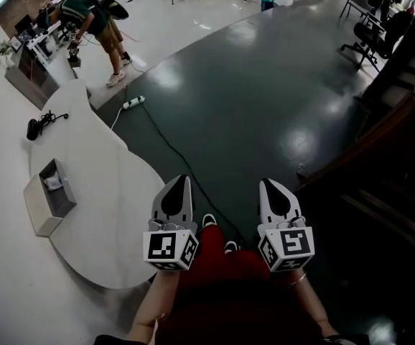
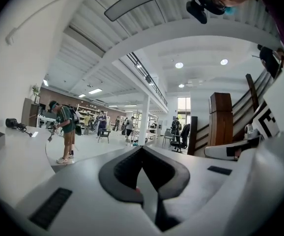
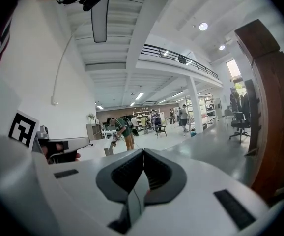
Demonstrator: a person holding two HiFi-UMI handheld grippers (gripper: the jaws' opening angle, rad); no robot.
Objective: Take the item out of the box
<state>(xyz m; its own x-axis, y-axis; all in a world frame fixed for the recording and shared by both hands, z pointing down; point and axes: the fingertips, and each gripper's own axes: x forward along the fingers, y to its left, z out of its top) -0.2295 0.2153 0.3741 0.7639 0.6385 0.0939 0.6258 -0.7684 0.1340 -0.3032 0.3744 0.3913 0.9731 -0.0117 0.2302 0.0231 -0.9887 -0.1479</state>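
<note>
Head view: left hand-held gripper (image 1: 185,181) and right hand-held gripper (image 1: 265,184) are side by side above the dark floor (image 1: 265,106), ahead of the holder's red-clad legs. Each gripper's own view shows its jaws together, tips meeting, nothing between them and only open room beyond.

Box (image 1: 36,210): open-topped, on the white curved counter (image 1: 100,214), well to the left of the left hand-held gripper and apart from both. The item (image 1: 53,182) lies inside it, pale with a bit of blue, too small to identify.

View differences:
- Only the head view looks into the box and shows the item
- The left gripper view catches just a corner of the box at its left edge, interior hidden
- The right gripper view shows no box; it has the left hand-held gripper at its left side, and a wooden stair post (image 3: 269,107) at its right
- Ceiling, lamps and the upper gallery appear only in the two gripper views

Counts:
- hand-held grippers: 2, one marker cube (image 1: 170,249) on each
- box: 1; item seen in it: 1
- black device with cable (image 1: 34,128) on the counter: 1
- power strip (image 1: 133,103) on the floor: 1
- person bent over a far bench (image 1: 92,20): 1; the gripper views show more people farther back, too small for a firm count
</note>
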